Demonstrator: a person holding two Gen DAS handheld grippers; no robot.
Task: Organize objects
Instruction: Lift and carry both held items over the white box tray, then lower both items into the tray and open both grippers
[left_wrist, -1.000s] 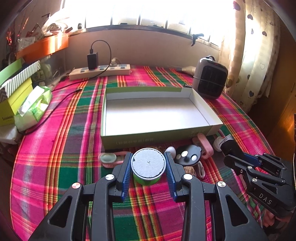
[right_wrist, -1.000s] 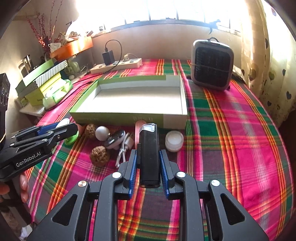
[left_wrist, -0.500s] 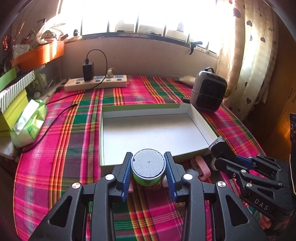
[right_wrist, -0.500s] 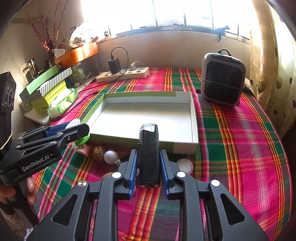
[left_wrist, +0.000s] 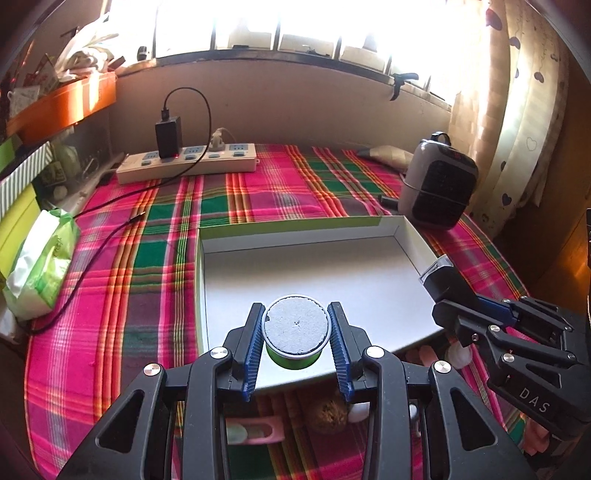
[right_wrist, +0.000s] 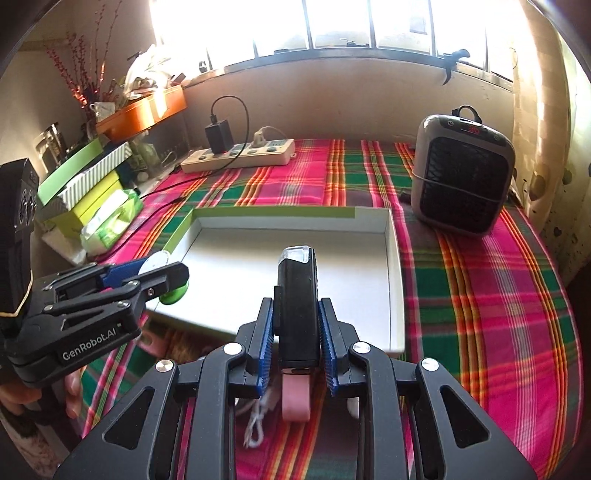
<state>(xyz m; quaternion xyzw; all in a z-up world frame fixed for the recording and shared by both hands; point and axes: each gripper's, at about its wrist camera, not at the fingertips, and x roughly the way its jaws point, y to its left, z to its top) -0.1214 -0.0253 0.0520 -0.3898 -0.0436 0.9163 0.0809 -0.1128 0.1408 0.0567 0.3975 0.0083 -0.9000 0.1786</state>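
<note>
Landmark: white tray (left_wrist: 314, 273) on plaid cloth (left_wrist: 110, 295).

Left of tray: tissue pack (left_wrist: 40, 266), green boxes (right_wrist: 85, 184) stacked behind it. Behind tray, w/ charger plugged in: power strip (left_wrist: 188, 162).

Left gripper (left_wrist: 297, 341) is clamped on a green tub (left_wrist: 295, 332), grey lid up, pads tight on both sides, held above tray's near-left part, clear of the floor. Below tray's near edge on the cloth: pink case (left_wrist: 255, 432), brown ball (left_wrist: 328, 410).

Right gripper (right_wrist: 295, 339) is clamped on a black stick (right_wrist: 297, 306), clear cap pointing away, held over tray's near edge toward the right. Under it, on cloth in front of tray: pink clip (right_wrist: 295, 398), white cable (right_wrist: 258, 417).

Right of tray's far corner: heater (right_wrist: 463, 173). Curtain (left_wrist: 524, 110) beyond that.
</note>
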